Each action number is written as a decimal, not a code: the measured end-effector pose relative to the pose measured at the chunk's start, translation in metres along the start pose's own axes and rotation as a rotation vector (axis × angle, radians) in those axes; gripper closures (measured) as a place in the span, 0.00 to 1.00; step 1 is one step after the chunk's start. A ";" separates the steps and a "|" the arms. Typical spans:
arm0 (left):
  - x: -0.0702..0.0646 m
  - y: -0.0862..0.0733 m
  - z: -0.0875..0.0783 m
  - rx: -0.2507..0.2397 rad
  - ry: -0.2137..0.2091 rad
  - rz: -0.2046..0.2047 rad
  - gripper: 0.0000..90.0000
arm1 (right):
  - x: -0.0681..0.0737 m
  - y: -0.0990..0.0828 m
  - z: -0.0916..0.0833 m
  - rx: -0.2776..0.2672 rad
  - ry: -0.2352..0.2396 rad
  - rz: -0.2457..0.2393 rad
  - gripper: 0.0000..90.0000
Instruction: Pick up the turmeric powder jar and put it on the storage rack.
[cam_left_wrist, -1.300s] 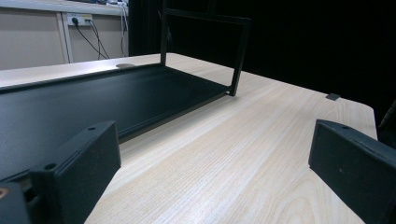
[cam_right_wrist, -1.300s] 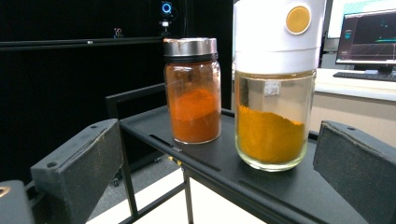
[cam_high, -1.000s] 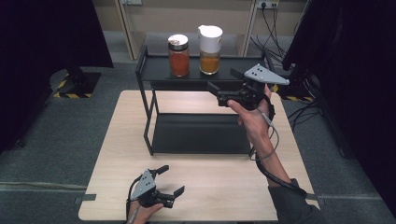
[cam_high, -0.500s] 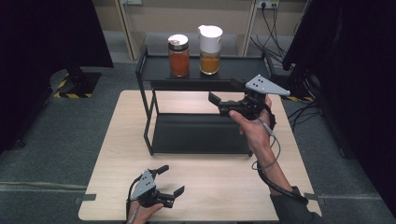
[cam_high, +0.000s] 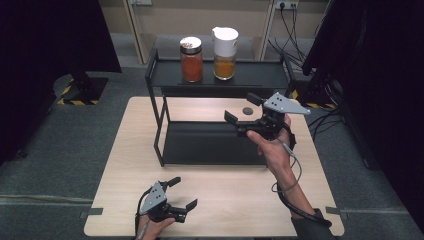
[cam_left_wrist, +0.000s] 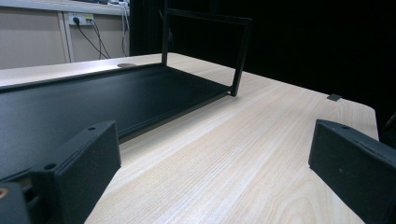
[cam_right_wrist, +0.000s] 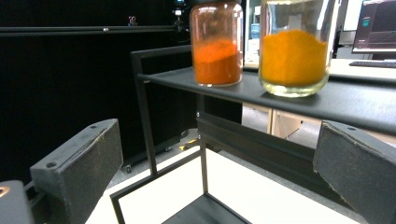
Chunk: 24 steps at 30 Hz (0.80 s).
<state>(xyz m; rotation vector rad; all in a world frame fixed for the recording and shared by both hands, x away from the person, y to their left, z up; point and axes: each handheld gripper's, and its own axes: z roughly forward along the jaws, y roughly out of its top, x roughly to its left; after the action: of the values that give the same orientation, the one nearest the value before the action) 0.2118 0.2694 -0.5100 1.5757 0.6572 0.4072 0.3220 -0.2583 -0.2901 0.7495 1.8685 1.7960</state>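
Two jars stand side by side on the far top shelf of the black rack (cam_high: 272, 75): the red-powder jar (cam_high: 191, 59) at left and the white-lidded yellow-powder jar (cam_high: 225, 53) at right. My right gripper (cam_high: 239, 108), jaws spread and empty, hangs near them below shelf height. Reaching from here, I could clip the shelf rim or knock one glass jar into the other; my left gripper (cam_high: 182, 193) rests spread and empty at the table's near edge.

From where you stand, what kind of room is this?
Probably a lab or recording studio, not a kitchen: black curtains around a lone wooden table, cables at wall sockets, a computer monitor behind the spice jars.
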 end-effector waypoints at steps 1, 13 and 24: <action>0.000 0.000 0.000 0.000 0.000 0.000 0.02 | 0.000 -0.001 0.000 0.002 0.001 0.000 0.02; 0.000 0.000 0.000 0.000 0.001 0.003 0.02 | 0.005 -0.018 -0.006 0.007 0.000 -0.009 0.02; 0.000 0.000 -0.001 0.000 0.004 0.002 0.02 | 0.008 -0.034 -0.015 0.010 0.022 0.000 0.02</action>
<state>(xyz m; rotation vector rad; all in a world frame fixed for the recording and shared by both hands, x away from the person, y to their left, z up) 0.2115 0.2698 -0.5098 1.5763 0.6586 0.4114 0.3037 -0.2645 -0.3230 0.7358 1.8928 1.8026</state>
